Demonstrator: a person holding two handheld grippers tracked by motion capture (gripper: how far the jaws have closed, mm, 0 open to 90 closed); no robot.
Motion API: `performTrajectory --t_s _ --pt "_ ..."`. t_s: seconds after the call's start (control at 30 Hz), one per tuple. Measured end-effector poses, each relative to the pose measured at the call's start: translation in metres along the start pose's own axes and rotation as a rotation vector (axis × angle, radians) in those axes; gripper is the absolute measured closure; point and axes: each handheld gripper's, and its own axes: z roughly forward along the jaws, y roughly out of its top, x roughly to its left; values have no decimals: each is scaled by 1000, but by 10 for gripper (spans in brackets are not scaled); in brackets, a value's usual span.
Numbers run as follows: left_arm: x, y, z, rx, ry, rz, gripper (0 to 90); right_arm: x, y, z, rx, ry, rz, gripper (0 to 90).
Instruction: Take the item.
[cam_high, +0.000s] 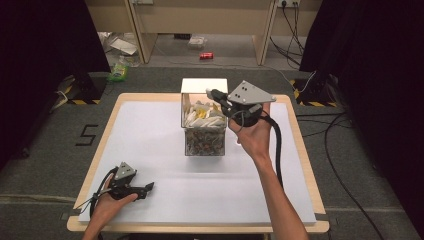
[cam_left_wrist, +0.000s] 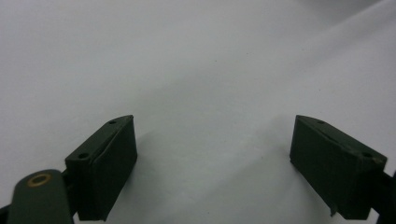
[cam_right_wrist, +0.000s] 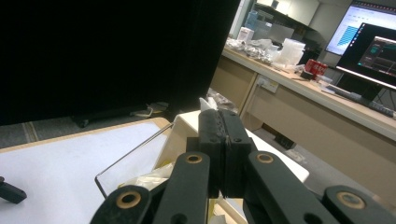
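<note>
A clear box (cam_high: 186, 136) stands at the middle back of the white table, filled with several white and yellow packets (cam_high: 202, 116). My right gripper (cam_high: 212, 93) hangs above the box's back right corner, held up by a hand. Its jaws are pressed together in the right gripper view, with a small white packet (cam_right_wrist: 206, 103) sticking out at their tips (cam_right_wrist: 219, 116). The box's rim (cam_right_wrist: 132, 153) and packets (cam_right_wrist: 144, 176) lie below them. My left gripper (cam_high: 148, 188) rests on the table at the front left. It is open with bare white surface between its fingers (cam_left_wrist: 105, 170).
The box's white lid (cam_high: 204, 85) stands up behind it. Black curtains flank the table. A wooden desk (cam_right_wrist: 299, 93) with monitors and clutter stands beyond. Cables trail on the floor at the right (cam_high: 340, 165).
</note>
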Motion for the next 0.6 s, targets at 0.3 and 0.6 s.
performTrajectory --t_s 0.3,0.6 --pt "0 0 0 2 2 2 142 -4 6 -8 -17 -6 1 898" --pt "0 0 0 2 2 2 143 -13 13 -27 -48 -37 -1 898"
